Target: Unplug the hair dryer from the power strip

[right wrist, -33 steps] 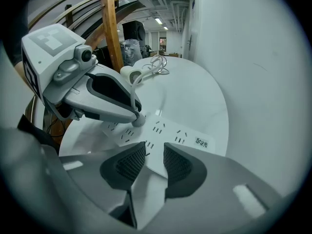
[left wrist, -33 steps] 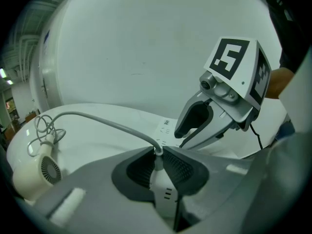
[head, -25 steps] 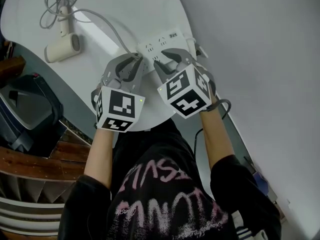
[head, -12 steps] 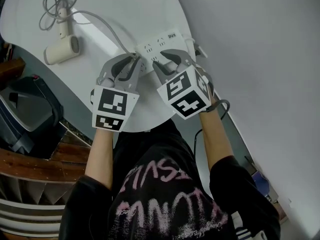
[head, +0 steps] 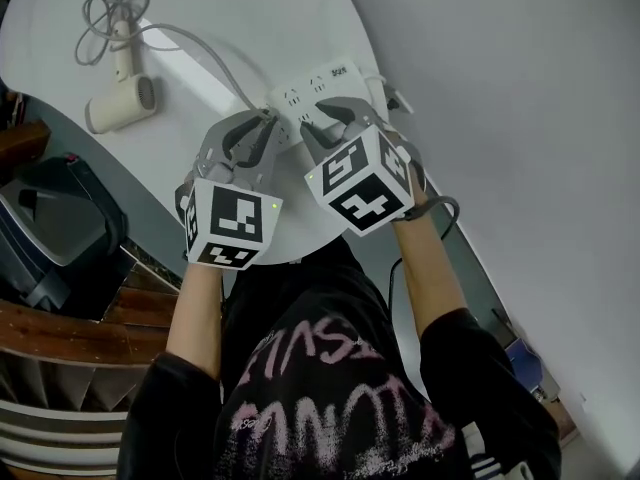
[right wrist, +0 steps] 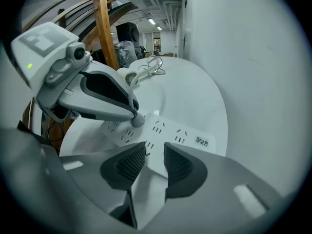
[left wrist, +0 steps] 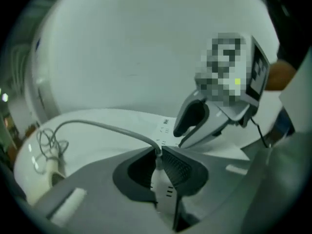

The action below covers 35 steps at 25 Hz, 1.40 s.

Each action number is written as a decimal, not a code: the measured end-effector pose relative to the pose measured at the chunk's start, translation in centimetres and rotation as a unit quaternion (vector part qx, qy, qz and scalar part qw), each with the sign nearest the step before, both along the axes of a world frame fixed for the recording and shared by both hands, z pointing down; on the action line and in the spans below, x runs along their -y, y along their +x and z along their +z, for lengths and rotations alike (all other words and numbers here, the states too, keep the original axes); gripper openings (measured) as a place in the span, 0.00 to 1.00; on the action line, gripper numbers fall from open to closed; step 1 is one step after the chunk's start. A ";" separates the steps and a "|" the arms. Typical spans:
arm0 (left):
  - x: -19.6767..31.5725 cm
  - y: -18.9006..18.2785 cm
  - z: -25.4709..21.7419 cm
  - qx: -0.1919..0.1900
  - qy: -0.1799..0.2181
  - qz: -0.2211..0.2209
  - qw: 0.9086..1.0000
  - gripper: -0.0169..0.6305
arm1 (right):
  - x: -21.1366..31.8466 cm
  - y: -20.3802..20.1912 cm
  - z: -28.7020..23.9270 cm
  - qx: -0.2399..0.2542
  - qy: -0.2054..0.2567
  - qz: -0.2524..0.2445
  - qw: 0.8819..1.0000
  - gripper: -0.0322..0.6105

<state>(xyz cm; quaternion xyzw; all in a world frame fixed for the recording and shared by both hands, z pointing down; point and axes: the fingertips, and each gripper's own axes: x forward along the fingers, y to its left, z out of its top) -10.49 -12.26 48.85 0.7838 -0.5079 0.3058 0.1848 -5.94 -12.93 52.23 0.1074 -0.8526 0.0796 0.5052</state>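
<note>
The hair dryer's plug (left wrist: 162, 188) stands in the white power strip (head: 320, 80) just above the middle of the head view, and the left gripper (left wrist: 158, 155) has its jaws closed on it, the ribbed pads pressed against either side of the white plug body where the cord (left wrist: 97, 126) leaves it. The right gripper (right wrist: 155, 152) is just beside it to the right, its jaws a narrow gap apart and holding nothing, their tips down over the near edge of the strip; whether they touch it I cannot tell. From the plug the grey cord runs up and left across the white round table (head: 250, 8) to the hair dryer (head: 120, 103), which lies on its side at the upper left of the frame, well apart from the strip, with spare cord looped above it. Each gripper's marker cube (head: 235, 223) faces the camera near mid-frame.
</note>
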 end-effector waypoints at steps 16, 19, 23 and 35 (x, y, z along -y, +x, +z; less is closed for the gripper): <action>0.5 -1.1 0.1 -0.075 -0.013 -0.049 0.996 0.11 | 0.2 -0.4 0.2 0.002 -0.002 0.008 1.000 0.26; 0.0 0.0 0.0 0.038 0.006 0.037 0.999 0.11 | 0.2 -0.4 0.3 -0.006 0.001 0.005 1.000 0.26; 0.0 -0.6 0.1 -0.033 -0.006 -0.011 0.999 0.11 | 0.1 -0.5 0.2 -0.003 0.001 0.012 1.000 0.26; 0.0 -0.4 -0.5 -0.028 -0.003 0.014 1.000 0.11 | 0.1 -0.4 0.0 -0.009 -0.001 0.016 1.000 0.26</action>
